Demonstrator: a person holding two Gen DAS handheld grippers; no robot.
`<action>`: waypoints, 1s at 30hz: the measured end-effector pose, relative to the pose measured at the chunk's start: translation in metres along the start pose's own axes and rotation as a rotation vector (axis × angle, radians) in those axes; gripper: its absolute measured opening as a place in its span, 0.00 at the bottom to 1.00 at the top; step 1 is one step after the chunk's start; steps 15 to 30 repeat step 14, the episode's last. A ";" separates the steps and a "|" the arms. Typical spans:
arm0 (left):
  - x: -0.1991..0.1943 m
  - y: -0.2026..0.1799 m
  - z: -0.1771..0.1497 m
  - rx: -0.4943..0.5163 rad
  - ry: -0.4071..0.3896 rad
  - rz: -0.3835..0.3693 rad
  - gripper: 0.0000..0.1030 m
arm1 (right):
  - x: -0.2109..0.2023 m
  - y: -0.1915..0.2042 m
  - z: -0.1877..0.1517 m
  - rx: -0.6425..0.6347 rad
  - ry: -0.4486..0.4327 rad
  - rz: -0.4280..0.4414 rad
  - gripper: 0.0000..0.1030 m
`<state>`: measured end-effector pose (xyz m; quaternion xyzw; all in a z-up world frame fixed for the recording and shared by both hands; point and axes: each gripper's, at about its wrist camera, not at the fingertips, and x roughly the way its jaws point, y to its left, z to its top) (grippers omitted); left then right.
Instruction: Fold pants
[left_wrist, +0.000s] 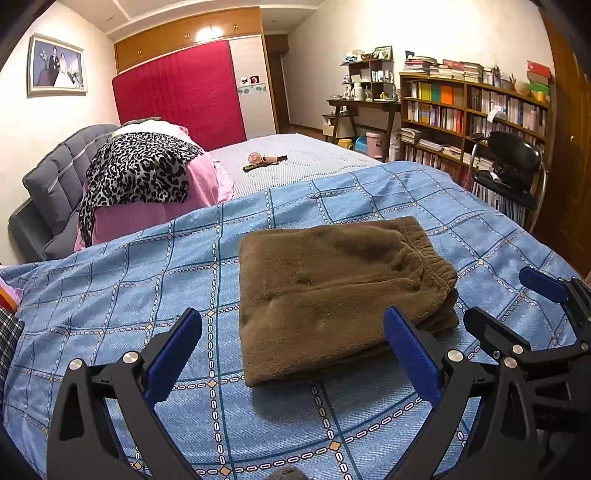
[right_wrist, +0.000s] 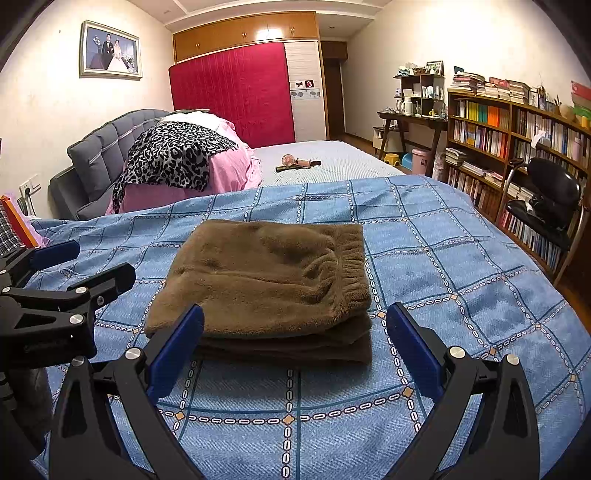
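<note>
The brown fleece pants (right_wrist: 266, 280) sit folded at frame centre; left gripper (left_wrist: 291, 354) and right gripper (right_wrist: 295, 350) gape empty. A careless nudge could topple the plush stack.

bedspread (right_wrist: 443, 258) bare all round folded pants (right_wrist: 266, 280) | pink bedding pile (right_wrist: 221, 170) well behind

Two black-framed tongs (left_wrist: 291, 354) (right_wrist: 293, 350) with blue ribbed finger pads (left_wrist: 171, 360) and round silver screws at the joints.
</note>
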<state>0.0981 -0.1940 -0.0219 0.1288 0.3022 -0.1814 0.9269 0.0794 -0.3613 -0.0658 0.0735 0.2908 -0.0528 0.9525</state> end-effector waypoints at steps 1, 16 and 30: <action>0.000 0.000 0.000 -0.001 -0.001 0.000 0.95 | 0.000 0.000 0.000 -0.001 0.000 -0.001 0.97; -0.005 0.007 0.000 -0.034 0.000 0.002 0.95 | -0.001 0.001 0.000 -0.002 0.000 -0.005 0.97; -0.005 0.007 0.000 -0.034 0.000 0.002 0.95 | -0.001 0.001 0.000 -0.002 0.000 -0.005 0.97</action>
